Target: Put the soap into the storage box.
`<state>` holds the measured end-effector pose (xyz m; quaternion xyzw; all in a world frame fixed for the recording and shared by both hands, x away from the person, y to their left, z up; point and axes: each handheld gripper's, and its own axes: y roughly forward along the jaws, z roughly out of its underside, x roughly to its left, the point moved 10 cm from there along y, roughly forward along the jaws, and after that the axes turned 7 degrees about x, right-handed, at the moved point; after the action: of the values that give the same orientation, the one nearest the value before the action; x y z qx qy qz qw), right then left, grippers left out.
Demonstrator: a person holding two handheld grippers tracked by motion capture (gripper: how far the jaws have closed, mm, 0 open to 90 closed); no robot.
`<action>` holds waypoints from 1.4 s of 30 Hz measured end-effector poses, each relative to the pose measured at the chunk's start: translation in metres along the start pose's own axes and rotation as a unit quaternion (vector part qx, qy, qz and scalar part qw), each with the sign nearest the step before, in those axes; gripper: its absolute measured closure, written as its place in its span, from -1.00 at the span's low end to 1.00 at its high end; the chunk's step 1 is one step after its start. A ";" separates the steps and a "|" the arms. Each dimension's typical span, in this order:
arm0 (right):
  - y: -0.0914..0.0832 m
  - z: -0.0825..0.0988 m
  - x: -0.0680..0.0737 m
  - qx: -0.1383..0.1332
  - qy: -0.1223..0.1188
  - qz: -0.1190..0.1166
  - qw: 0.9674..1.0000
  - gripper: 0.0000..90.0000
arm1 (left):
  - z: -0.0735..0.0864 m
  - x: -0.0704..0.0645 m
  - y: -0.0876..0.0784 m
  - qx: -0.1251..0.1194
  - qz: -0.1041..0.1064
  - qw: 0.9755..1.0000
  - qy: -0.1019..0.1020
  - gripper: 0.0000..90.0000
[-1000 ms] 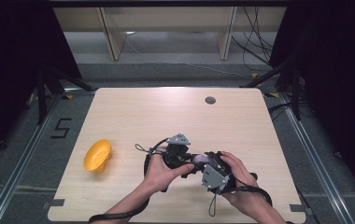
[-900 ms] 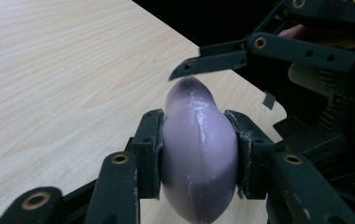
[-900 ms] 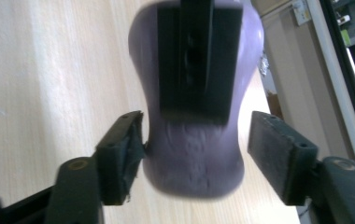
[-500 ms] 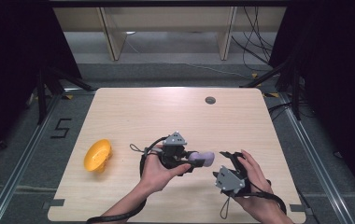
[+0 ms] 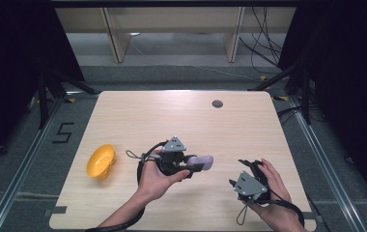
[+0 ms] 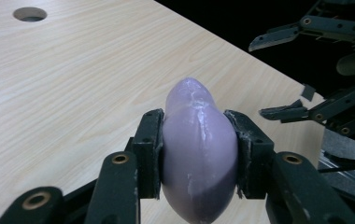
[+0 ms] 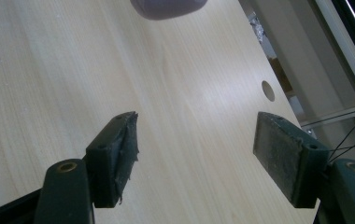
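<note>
The left hand-held gripper (image 6: 199,158) is clamping a smooth, pale purple egg-shaped object (image 6: 199,149) between its pads above the table (image 5: 181,116); the right hand-held gripper (image 7: 194,154), just opened, is standing empty nearby

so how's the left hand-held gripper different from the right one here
The left hand-held gripper is shut on a purple egg-shaped object, its pads pressed to both sides; the right hand-held gripper is open with nothing between its jaws, which have just been opening. In the high view the left one points right, while the right one sits near the table's front right edge. Both have black jaws.
</note>
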<state>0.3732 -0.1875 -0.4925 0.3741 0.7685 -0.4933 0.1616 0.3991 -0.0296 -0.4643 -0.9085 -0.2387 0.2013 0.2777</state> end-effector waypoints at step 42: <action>0.002 0.005 -0.003 0.007 0.010 0.004 1.000 -0.29 | 0.020 0.036 -0.037 0.004 -0.076 0.997 0.008 0.31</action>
<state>0.3761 -0.1924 -0.4943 0.3832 0.7652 -0.4941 0.1532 0.4064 0.0251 -0.4662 -0.8883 -0.3037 0.1733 0.2976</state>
